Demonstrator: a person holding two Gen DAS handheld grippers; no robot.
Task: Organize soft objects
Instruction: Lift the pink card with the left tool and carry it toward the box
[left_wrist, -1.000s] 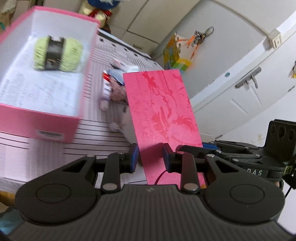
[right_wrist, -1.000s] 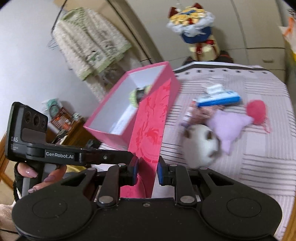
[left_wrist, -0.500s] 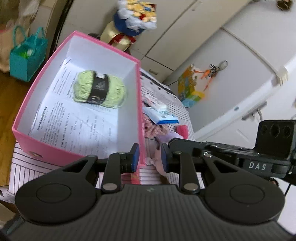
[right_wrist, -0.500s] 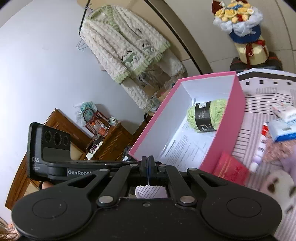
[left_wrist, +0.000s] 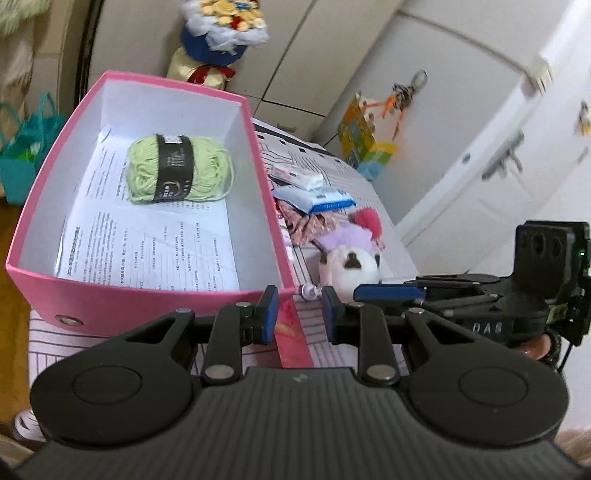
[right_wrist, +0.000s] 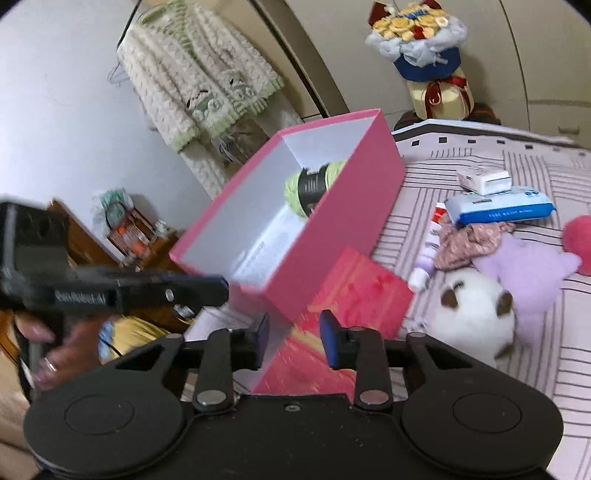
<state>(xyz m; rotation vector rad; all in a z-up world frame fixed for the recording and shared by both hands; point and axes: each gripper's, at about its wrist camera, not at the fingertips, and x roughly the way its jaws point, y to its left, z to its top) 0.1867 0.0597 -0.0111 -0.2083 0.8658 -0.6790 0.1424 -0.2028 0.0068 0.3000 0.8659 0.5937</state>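
Right now our right hand-held gripper (right_wrist: 293, 338) is released: its jaws are opening, and the lower edge of the red patterned lid (right_wrist: 354, 295) runs between them with neither pad pressing on it. The lid lies tilted against the near wall of the pink box (left_wrist: 110, 306), in the lower middle of the right wrist view. Our left hand-held gripper (left_wrist: 299, 315) is also released, its jaws a little apart at the box's near right corner. Only the striped cloth and a strip of that lid show in the gap.

Out from there, the box stands open on the desk (right_wrist: 535, 166), filling the left half of the left wrist view. Inside, on a printed sheet, lies one green yarn skein (left_wrist: 177, 173).

To the right of the box the other soft things wait in a loose cluster:
- the white plush toy (left_wrist: 351, 266), nearest to us
- a lilac plush (right_wrist: 532, 273) touching it
- a pink pompom (right_wrist: 580, 236) at the right edge
- a crumpled pinkish scrunchie (right_wrist: 469, 240)

Two tissue packs (right_wrist: 498, 205) and a small tube (right_wrist: 424, 258) lie beyond and beside them.

We judge that the lid is being put aside and the sorting is barely begun. Next, we think, the right hand-held gripper should clear the lid, swing right to the white plush, and pinch it gently by its body, since it will squash and may drag its neighbour along.
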